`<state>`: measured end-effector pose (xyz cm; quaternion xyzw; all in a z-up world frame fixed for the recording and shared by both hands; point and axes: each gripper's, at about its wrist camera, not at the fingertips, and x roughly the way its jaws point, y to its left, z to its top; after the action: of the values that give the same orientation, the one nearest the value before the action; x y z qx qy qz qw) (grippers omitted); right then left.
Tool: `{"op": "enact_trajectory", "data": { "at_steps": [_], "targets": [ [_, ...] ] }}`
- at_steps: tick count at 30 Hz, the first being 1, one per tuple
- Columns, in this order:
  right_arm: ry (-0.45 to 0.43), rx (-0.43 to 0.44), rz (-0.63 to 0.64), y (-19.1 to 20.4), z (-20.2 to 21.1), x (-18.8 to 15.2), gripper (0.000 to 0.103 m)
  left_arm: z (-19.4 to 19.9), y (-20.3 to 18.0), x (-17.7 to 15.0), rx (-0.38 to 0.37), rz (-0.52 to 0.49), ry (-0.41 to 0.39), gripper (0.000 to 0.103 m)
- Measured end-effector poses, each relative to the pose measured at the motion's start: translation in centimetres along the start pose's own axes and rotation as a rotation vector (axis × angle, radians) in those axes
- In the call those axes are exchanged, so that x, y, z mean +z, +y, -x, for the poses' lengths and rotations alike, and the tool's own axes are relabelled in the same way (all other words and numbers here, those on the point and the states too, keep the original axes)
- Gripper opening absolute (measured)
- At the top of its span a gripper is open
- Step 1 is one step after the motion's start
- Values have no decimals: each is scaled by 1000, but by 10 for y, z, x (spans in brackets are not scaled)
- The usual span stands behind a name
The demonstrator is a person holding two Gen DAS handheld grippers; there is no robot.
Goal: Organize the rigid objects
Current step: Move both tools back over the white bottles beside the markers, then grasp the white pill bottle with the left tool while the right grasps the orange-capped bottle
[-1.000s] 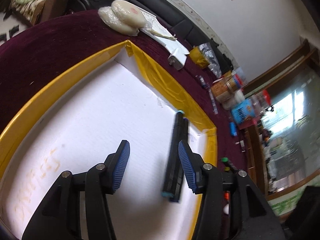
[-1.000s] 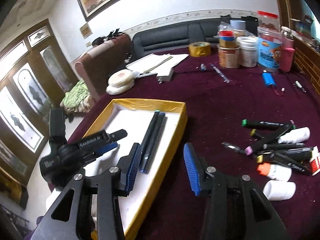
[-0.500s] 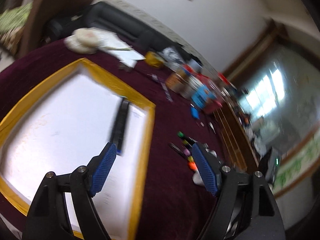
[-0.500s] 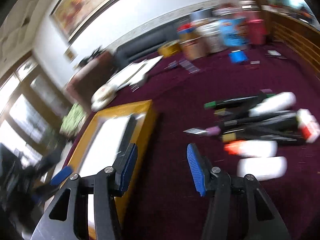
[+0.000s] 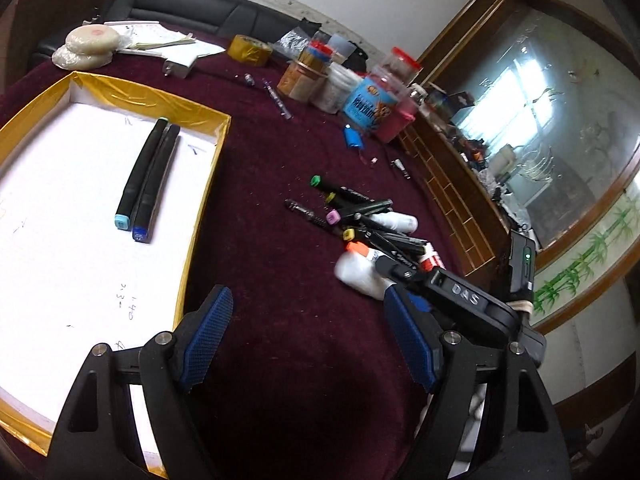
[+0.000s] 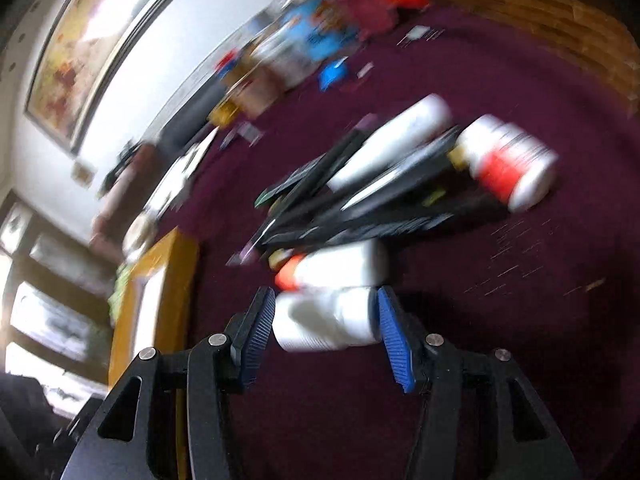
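A yellow-rimmed white tray (image 5: 208, 184) lies at the left with two black markers (image 5: 148, 176) side by side in it. A heap of black markers (image 5: 368, 216) and white bottles lies on the maroon cloth to its right. My left gripper (image 5: 308, 296) hangs open over bare cloth between tray and heap, holding nothing. My right gripper (image 6: 325, 294) is low at the heap's near side, its jaws straddling a white bottle (image 6: 324, 320) lying on its side; the blurred picture shows no firm press. An orange-capped bottle (image 6: 340, 268) lies just beyond, and a red-labelled bottle (image 6: 508, 164) lies farther right.
Jars and tubs (image 5: 360, 92), a tape roll (image 5: 250, 50), papers (image 5: 160, 40) and a round white pack (image 5: 86, 46) crowd the far side. A blue item (image 5: 352, 138) lies loose. A wooden ledge (image 5: 452, 200) bounds the right.
The left gripper has swung from over the tray to the cloth right of it, and its jaws have widened. The right gripper has rolled and dropped to the heap, and now straddles the white bottle.
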<state>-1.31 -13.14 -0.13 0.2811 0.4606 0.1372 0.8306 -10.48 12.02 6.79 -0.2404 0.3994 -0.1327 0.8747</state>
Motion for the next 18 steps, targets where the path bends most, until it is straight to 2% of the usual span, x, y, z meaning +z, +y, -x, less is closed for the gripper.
{"op": "enact_trajectory", "data": {
  "at_steps": [1, 3, 7, 14, 18],
  "targets": [
    [45, 82, 6, 5, -8, -4, 48, -1, 0, -1, 10, 0, 3, 78],
    [87, 170, -2, 8, -16, -6, 48, -5, 0, -2, 21, -2, 14, 78],
    [43, 146, 16, 3, -10, -2, 48, -14, -5, -6, 47, -29, 36, 78],
    [-7, 159, -19, -21, 7, 5, 48, -38, -20, -10, 77, -69, 77, 78],
    [-43, 156, -34, -31, 20, 8, 48, -61, -36, -4, 153, -152, 87, 78]
  ]
}}
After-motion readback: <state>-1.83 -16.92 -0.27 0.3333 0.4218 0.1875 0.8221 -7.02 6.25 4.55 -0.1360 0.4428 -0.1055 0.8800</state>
